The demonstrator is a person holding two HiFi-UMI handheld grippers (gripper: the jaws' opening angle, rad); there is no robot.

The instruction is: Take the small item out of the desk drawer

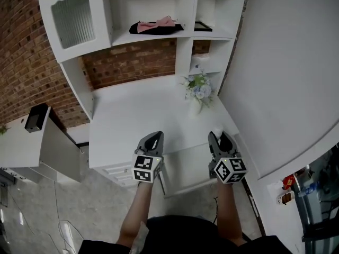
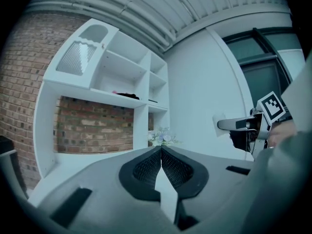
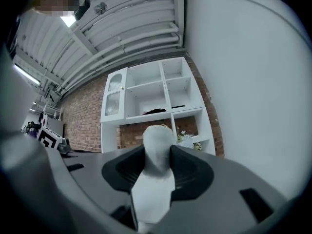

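A small white rounded item (image 3: 157, 139) sits pinched between the dark pads of my right gripper (image 3: 157, 154), which is shut on it and held level in the air. In the head view the right gripper (image 1: 216, 137) hangs over the desk's front right part, with a white bit of the item (image 1: 217, 134) showing at its tip. My left gripper (image 1: 157, 135) is beside it on the left; its jaws meet at the tips with nothing between them in the left gripper view (image 2: 161, 150). Below the two grippers a white drawer (image 1: 186, 174) stands pulled out from the white desk (image 1: 132, 120).
A vase of pale flowers (image 1: 199, 90) stands at the desk's back right. The white hutch (image 1: 180, 41) above holds a pink and black cloth (image 1: 155, 27) and a dark frame (image 1: 203, 26). A white wall (image 1: 286, 73) closes the right. A side table with a black box (image 1: 36, 117) stands left.
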